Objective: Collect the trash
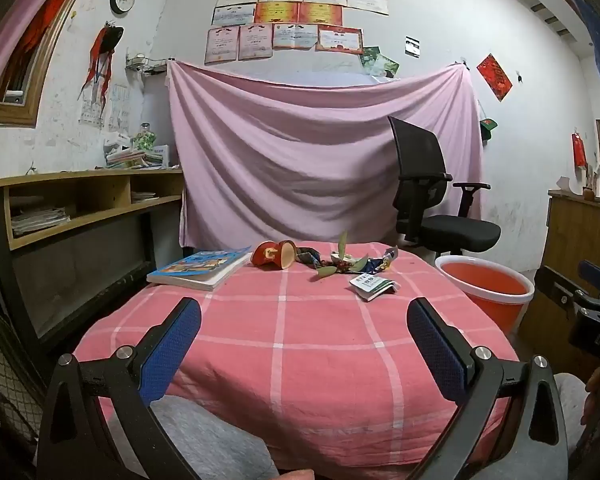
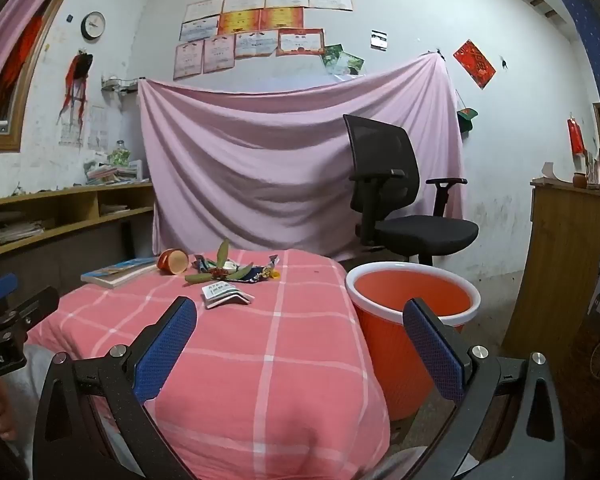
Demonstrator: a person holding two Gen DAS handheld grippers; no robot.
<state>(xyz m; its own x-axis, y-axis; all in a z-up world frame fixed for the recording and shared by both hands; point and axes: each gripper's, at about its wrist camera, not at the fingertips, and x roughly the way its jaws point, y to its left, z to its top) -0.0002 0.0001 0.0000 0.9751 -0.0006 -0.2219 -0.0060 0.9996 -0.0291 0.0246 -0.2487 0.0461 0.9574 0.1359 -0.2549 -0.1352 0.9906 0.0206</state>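
The trash sits in a loose cluster at the far end of the pink checked cloth covering the table. Nearest the orange bin lies a crumpled white and green packet, flattened and torn open at one side. Just behind it, farther from the bin's near rim, is a tangle of green leaves with small red bits, lying on crinkled blue and yellow wrappers. Farther from the bin again stands a tipped red apple core, its pale cut face turned toward the bin. A blue-covered book lies flat at the table corner farthest from the bin.

The bin stands on the floor just beside the table's right edge, its white rim below the tabletop, its mouth open. Behind the bin is a black office chair.

Between the trash and the near edge, the cloth is bare. The left gripper and the right gripper both hover over the near end with jaws spread wide, nothing between them; the right one has a finger in front of the bin.
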